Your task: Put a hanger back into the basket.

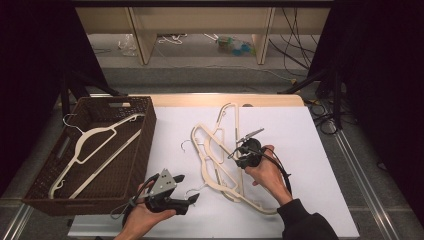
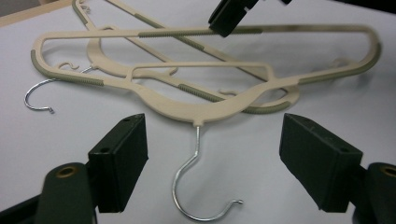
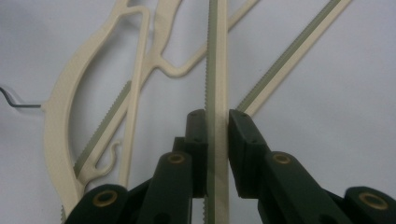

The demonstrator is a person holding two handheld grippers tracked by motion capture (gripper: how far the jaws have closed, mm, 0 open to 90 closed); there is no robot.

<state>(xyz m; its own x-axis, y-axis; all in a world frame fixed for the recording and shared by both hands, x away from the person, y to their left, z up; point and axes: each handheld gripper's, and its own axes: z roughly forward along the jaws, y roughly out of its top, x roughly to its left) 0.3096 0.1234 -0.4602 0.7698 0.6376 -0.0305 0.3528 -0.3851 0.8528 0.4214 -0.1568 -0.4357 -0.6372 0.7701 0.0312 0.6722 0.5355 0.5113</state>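
- A white table (image 1: 300,150) fills the middle of the high view, with a pale wooden edge (image 1: 225,99) along its far side.
- Beyond the table lies a grey floor (image 1: 200,75) strewn with loose cables (image 1: 295,40).
- Farther beyond the table stand light wooden shelf legs (image 1: 142,42).
- Black curtains (image 1: 30,75) flank the table on both sides.

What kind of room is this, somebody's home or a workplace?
Probably a lab or recording workspace, not a home: a white table set between black curtains, loose cables on the floor behind, and a person working hangers with handheld grippers beside a brown basket.
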